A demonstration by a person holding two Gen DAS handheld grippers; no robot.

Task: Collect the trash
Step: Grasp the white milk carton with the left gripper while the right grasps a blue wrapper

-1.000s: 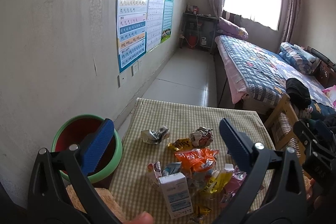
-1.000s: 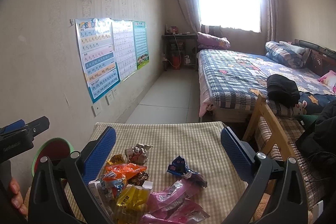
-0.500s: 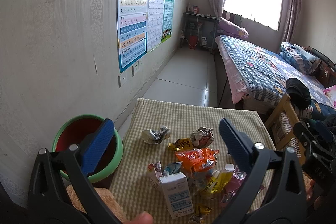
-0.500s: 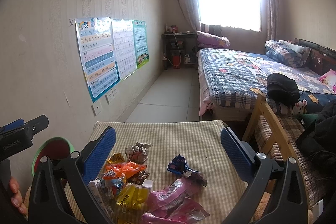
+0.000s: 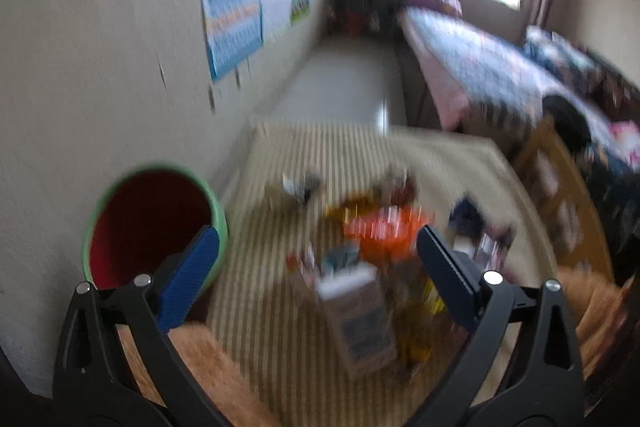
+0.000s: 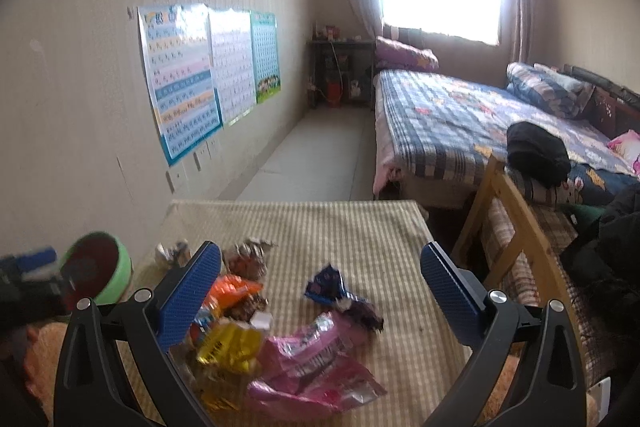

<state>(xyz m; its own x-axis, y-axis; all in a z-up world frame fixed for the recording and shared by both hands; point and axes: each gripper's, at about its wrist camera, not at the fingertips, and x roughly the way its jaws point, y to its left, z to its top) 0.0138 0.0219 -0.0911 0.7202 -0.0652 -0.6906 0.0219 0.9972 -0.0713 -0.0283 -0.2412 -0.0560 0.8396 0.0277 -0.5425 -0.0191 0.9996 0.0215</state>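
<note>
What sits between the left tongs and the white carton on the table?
Nothing visible. The left tongs, closing slightly with nothing gripped, point at the white carton, which lies nearest them on the checked table; other wrappers lie beyond it.

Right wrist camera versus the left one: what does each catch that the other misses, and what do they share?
Only the right view shows the pink wrapper lying nearest the camera, and the left gripper entering at its left edge.

Only the left view, which is blurred, shows the white carton lying between its own wide jaws, which are closing and not touching it.

Both show the green-rimmed bin beside the checked tablecloth, the orange wrapper, the wall posters and the bed. The right gripper is open and empty.
</note>
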